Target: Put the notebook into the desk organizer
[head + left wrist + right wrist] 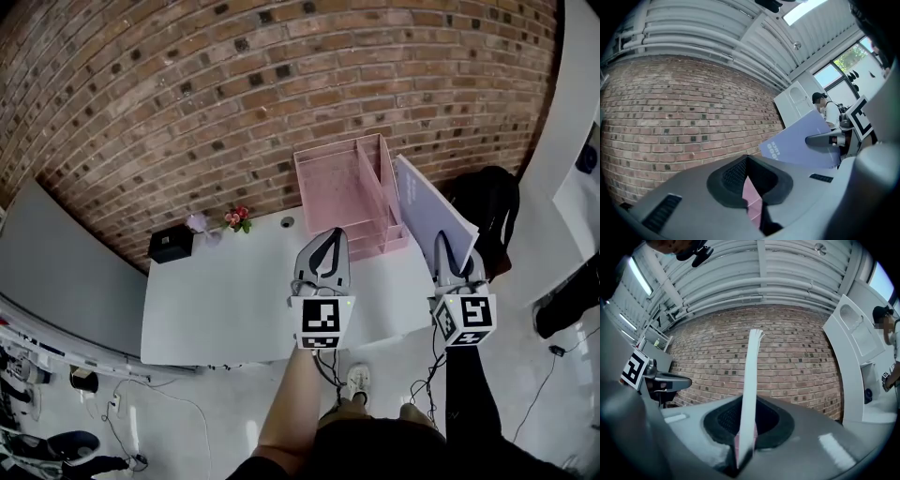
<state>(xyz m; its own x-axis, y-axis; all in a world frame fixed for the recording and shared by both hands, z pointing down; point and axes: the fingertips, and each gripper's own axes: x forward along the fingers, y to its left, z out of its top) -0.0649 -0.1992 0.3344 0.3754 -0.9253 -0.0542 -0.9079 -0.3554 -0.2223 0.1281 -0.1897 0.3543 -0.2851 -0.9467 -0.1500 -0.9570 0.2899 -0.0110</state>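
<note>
Rough, matt brick wall [187, 84]; smooth white surface [216, 300]; pink metal-mesh organizer [336, 187]; smooth, matt-covered paper notebook [427, 217].

Open tabletop [225, 300] left, organizer [330, 192] backed by wall [187, 94]

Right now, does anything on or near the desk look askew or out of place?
Nothing looks spilled or damaged. Only the notebook is not at rest: the right tongs hold it on edge, tilted, beside the pink organizer on the desk, not yet inside it.
</note>
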